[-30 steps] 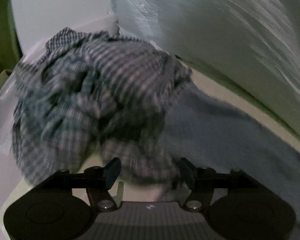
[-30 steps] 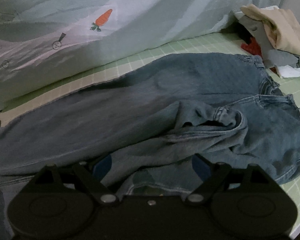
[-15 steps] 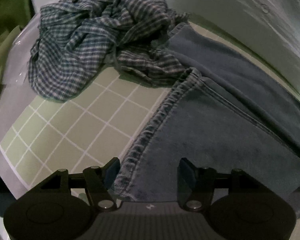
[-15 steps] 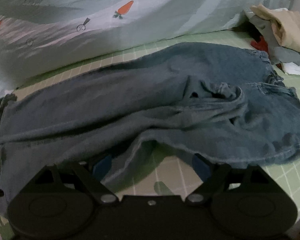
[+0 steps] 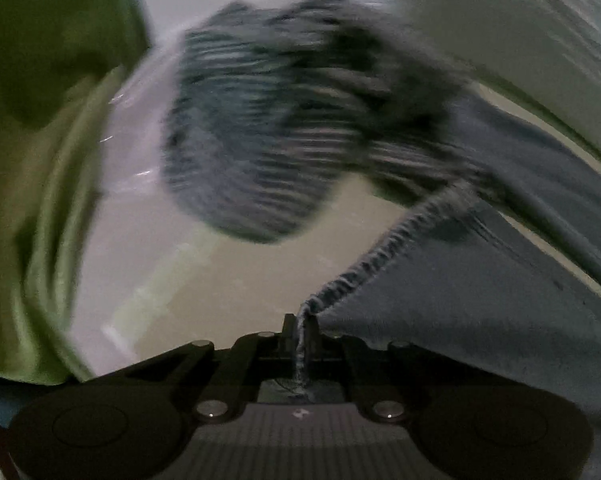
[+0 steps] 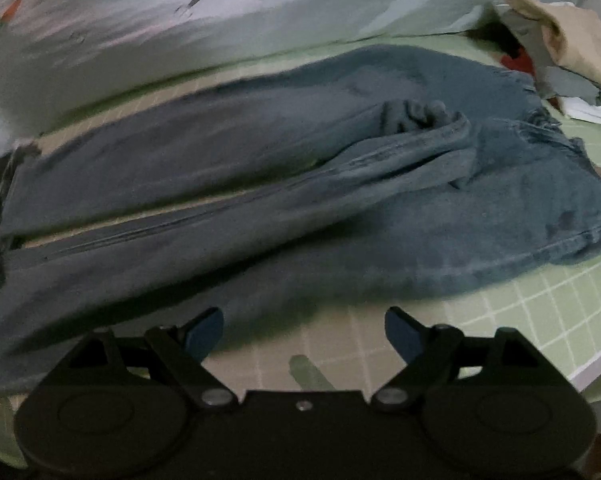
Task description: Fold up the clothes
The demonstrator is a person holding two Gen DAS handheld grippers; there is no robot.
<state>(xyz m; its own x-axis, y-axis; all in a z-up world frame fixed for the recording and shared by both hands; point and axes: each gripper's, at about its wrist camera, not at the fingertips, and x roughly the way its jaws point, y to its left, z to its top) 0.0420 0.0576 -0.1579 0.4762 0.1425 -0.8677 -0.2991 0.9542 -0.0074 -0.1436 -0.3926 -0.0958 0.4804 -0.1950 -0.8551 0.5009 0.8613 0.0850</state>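
Your left gripper [image 5: 300, 330] is pinched tight on the frayed hem of the jeans [image 5: 480, 300]. The hem edge runs up and away from it, toward the right, and the blue cloth spreads out on the right side of that view. So your left gripper is the one that has the jeans.

Past the hem sits a bunched checked shirt [image 5: 260, 132]. It is very blurry, so you cannot tell whether it touches the jeans or only lies close by. A green cloth [image 5: 40, 160] fills the far left side of that view, blurry too.

In the right view, the jeans [image 6: 260, 200] lie long on the green checked mat [image 6: 540, 300]. Their long way runs left to right across the view, leg ends at the left, waist at the right. The two legs lie side by side with a thin gap between them. Cloth is bunched up in a lump near the middle where the legs meet.

Your right gripper [image 6: 304, 330] has its fingers wide apart and holds nothing. It hangs just in front of the near leg, low over the mat. The near edge of the jeans is right ahead of it.

Behind the jeans is bedding with carrots on it [image 6: 220, 20]. At the far right is a heap of other clothes [image 6: 560, 40], cut off by the edge. The leg ends at the far left are dark and hard to see.
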